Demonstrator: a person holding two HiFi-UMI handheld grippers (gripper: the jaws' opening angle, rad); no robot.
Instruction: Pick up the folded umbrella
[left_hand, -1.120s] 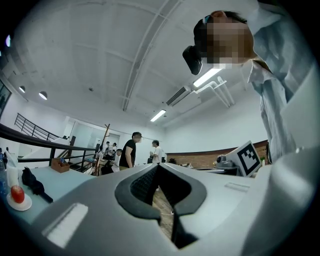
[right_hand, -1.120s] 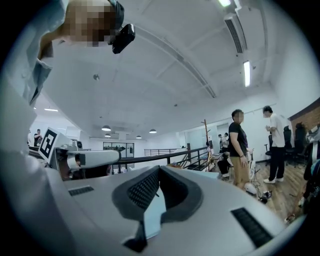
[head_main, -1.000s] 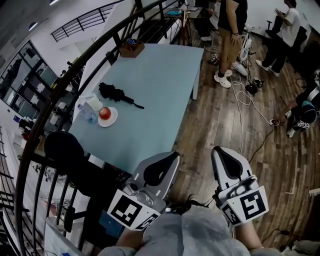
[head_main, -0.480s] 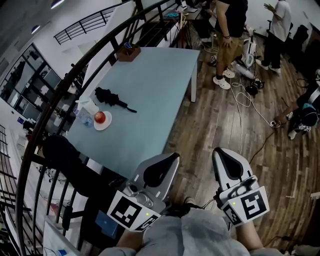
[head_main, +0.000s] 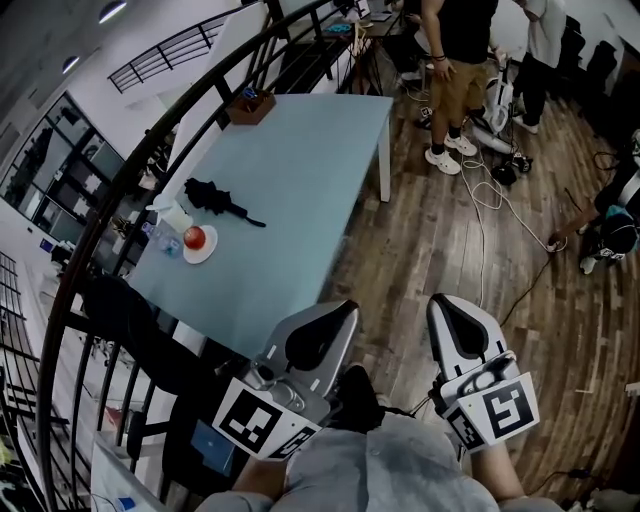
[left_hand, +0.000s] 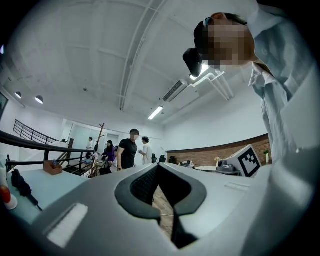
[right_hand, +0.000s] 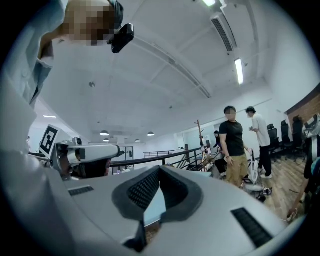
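Observation:
The folded black umbrella lies on the far left part of a pale blue table, its handle pointing right. In the left gripper view the umbrella shows small at the left edge. Both grippers are held low and near my body, far short of the table. My left gripper has its jaws shut with nothing between them, and in its own view the left gripper shows its tips meeting. My right gripper is also shut and empty, as the right gripper shows in its own view.
An apple on a white plate, a tissue pack and a bottle sit beside the umbrella. A brown box stands at the table's far end. A black curved railing runs along the left. People stand beyond; cables lie on the wooden floor.
The table with the umbrella has slid left and slightly up in the head view as I move. Both grippers keep their place in the picture, still shut. The people at the far end have shifted.

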